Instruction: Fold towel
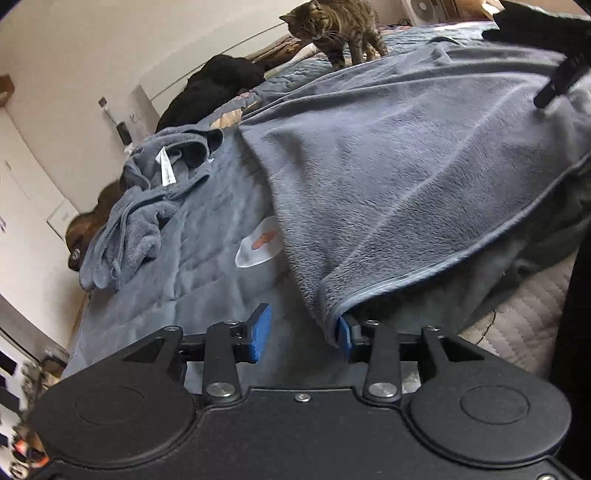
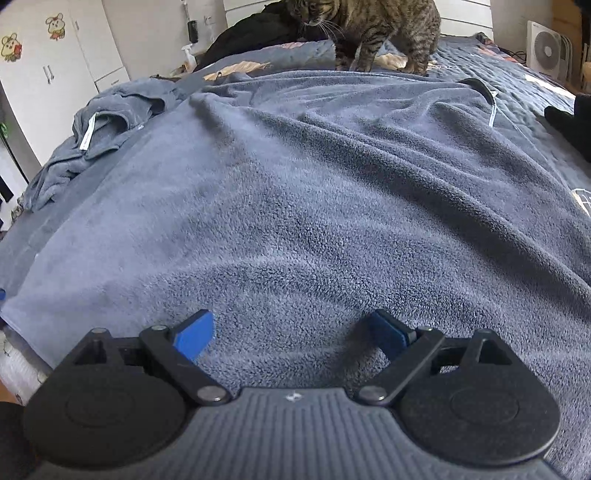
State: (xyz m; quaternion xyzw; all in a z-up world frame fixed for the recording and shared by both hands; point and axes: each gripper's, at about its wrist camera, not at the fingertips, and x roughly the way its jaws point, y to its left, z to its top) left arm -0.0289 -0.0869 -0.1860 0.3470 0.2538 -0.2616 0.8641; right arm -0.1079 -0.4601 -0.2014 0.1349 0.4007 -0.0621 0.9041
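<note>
Across the bed's (image 2: 546,122) near edge the grey-blue plush towel (image 2: 295,206) lies spread, one corner draped over the spread-wide left gripper (image 1: 304,332), while the right gripper (image 2: 295,334) hovers unclenched above it, likely seeking a hold.

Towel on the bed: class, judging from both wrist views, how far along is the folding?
Barely begun. Done: the towel is spread over the bed, wrinkled, no finished fold visible. In hand: its near corner drapes over one finger of the open left gripper; the right gripper is open above it. Left: grasping and every fold. A cat stands at the far edge.
</note>
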